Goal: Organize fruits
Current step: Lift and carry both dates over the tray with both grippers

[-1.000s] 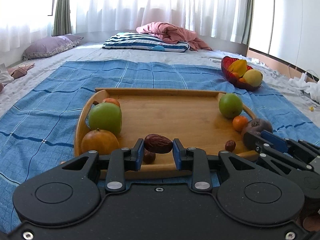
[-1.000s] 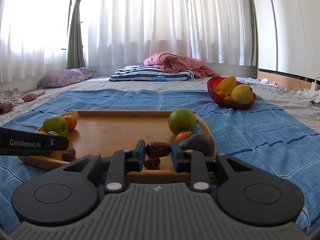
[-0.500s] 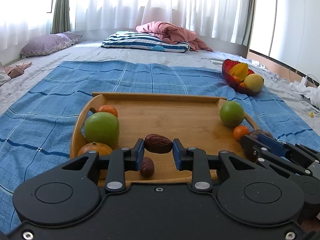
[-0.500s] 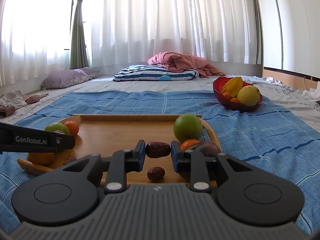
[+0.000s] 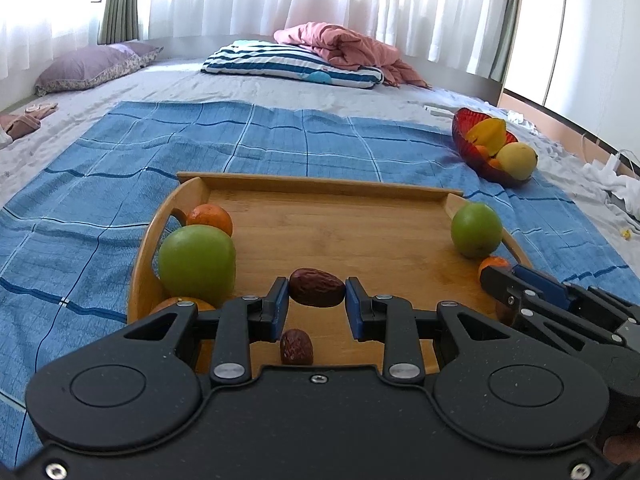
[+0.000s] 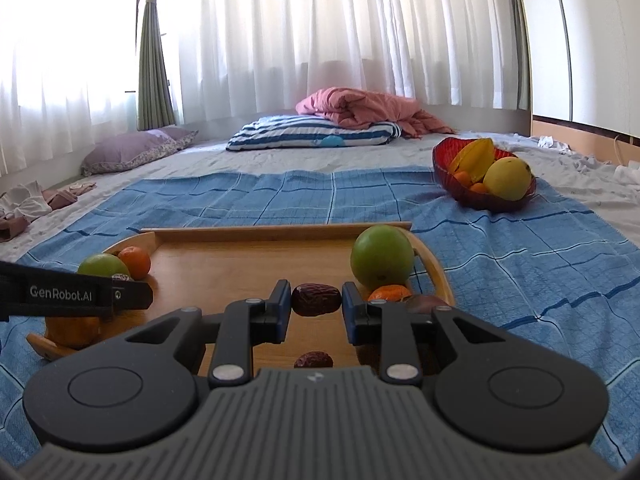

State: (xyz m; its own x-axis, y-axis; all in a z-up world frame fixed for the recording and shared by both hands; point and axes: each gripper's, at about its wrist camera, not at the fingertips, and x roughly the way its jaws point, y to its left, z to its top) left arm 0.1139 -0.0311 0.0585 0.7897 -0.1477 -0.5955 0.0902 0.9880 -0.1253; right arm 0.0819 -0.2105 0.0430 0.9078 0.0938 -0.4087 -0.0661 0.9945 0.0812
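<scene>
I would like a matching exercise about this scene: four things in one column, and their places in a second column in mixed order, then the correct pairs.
Things:
1. yellow fruit
2. striped pillow
3. left date
4. loose date

Places:
A. lying on the tray, under the left gripper
B. in the red bowl
C. clamped between the left gripper's fingers
D. under the pink blanket

Pairs: 1-B, 2-D, 3-C, 4-A
</scene>
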